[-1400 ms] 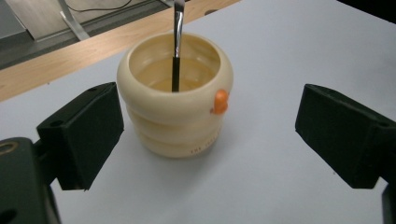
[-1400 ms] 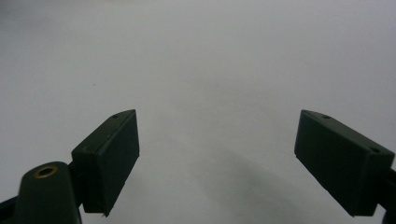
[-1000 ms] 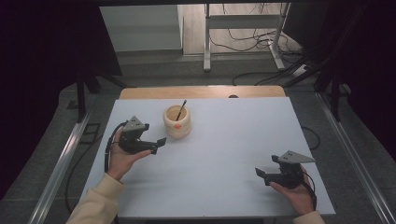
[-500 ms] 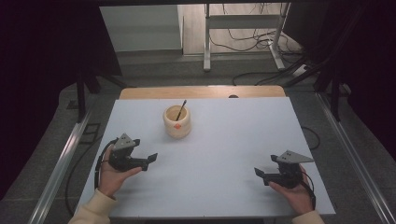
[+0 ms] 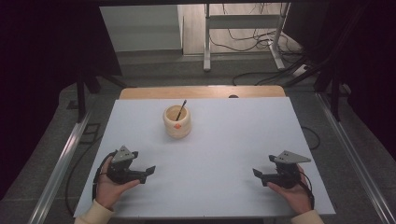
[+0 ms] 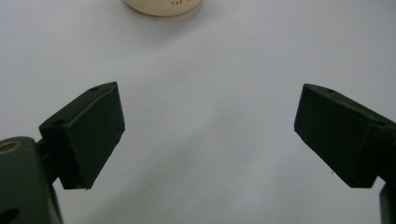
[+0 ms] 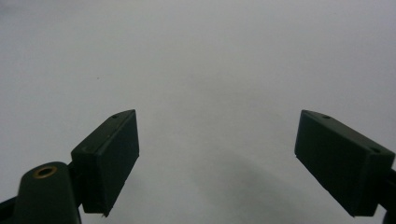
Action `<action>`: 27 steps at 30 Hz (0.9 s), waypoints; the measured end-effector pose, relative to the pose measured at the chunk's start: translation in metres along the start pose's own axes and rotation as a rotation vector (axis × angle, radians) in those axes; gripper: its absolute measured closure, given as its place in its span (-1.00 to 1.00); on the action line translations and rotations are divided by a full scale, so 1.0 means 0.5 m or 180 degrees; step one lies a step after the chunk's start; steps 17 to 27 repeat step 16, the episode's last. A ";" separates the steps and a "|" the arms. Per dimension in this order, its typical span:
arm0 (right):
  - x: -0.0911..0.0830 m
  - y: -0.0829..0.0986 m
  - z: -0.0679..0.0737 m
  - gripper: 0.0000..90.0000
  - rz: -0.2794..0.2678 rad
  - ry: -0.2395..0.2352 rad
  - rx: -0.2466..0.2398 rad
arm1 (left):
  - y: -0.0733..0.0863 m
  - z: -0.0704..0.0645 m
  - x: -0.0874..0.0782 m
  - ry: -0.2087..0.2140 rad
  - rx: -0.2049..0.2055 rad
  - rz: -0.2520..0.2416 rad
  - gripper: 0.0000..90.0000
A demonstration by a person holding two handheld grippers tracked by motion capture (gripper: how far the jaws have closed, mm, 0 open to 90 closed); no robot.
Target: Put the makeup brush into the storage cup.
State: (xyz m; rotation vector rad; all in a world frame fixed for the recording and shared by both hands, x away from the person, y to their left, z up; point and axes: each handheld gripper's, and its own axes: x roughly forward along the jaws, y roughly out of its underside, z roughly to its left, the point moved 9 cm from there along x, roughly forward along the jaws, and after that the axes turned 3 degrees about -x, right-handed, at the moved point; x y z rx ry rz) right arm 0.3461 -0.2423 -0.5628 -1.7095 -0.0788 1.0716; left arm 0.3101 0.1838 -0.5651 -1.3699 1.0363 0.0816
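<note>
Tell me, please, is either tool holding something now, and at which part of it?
Nothing is held. The left tool and the right tool are both open over the bare table, and the cup stands apart from them.

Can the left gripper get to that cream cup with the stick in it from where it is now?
Probably yes: the left gripper is open, and bare table lies between it and the cup.

left gripper [image 6: 208, 135] jaws wide apart over white table [image 6: 210, 70]; cream cup [image 6: 163, 5] base at top edge.
</note>
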 end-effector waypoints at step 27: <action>0.004 -0.002 -0.007 -0.70 -0.0039 -0.0020 0.0042 | 0.002 0.000 0.006 -0.0020 -0.0032 0.0019 -0.79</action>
